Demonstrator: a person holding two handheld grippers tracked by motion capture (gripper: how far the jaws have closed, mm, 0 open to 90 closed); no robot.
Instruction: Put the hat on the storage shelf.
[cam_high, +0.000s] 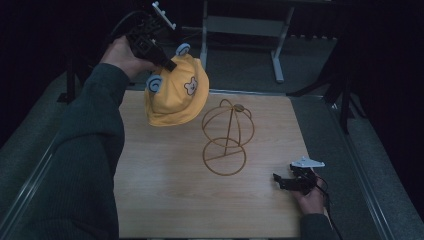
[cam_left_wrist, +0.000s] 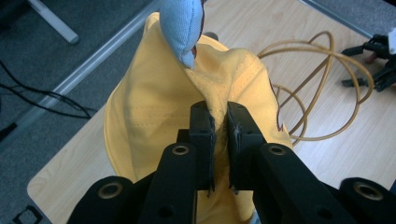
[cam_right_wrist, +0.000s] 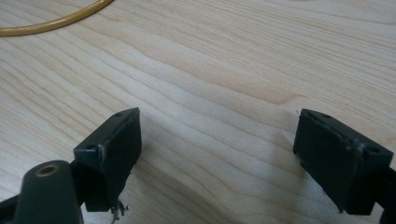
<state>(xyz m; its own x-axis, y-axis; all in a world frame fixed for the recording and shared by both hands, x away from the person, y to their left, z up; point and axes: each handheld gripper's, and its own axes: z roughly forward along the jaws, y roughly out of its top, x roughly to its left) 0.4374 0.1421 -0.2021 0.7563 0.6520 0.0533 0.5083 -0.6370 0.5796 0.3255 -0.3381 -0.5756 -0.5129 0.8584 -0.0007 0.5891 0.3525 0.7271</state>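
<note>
Two hand-held grippers are at work over the desk (cam_high: 165, 200). The left hand-held gripper (cam_high: 167, 64) is clenched on a pinch of cloth at the crown of a yellow hat (cam_high: 175, 97), holding it in the air above the far left part of the desk, the brim hanging down. The hat bears a small bear face and two pale blue ears (cam_high: 154, 84). Beside it, near the middle of the desk, stands a wire hat stand (cam_high: 227, 135), a round base ring with a domed cage on top; nothing sits on it, and hat and stand seem apart, though the angle makes this hard to judge. The right hand-held gripper (cam_high: 281, 180) rests low at the near right of the desk, released, jaws spread wide over bare wood.
</note>
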